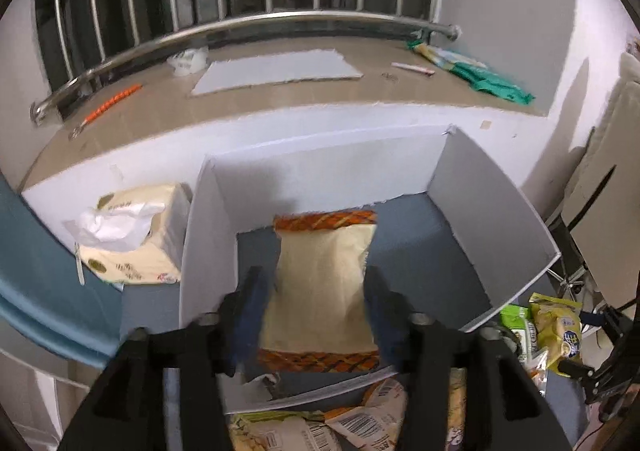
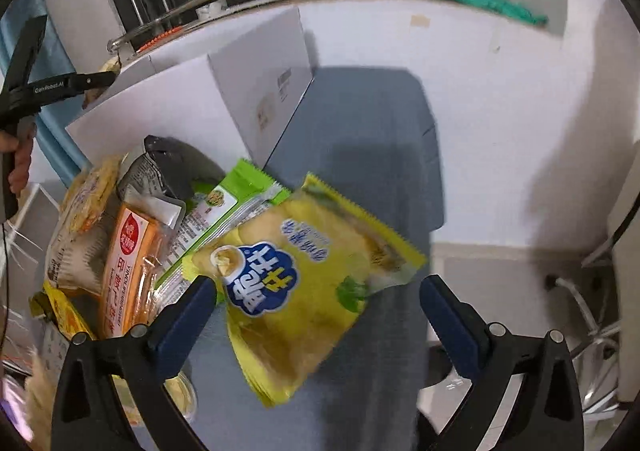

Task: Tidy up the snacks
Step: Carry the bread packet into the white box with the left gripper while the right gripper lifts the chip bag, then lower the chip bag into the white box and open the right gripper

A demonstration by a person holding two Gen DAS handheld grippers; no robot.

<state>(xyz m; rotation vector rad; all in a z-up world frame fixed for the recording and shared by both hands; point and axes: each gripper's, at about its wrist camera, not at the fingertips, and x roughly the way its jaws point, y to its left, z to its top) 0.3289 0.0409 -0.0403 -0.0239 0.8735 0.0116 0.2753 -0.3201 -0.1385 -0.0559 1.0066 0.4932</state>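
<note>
White cardboard box: I see one cream orange-banded packet inside.
Left gripper: parted, packet between.
Right gripper: wide over yellow crisp bag, right view only.

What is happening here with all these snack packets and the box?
A person with two handheld grippers is sorting snacks. The left gripper stands open around a cream packet inside the white box. The right gripper is wide open over a yellow packet beside the pile of snacks, gripping nothing.
</note>
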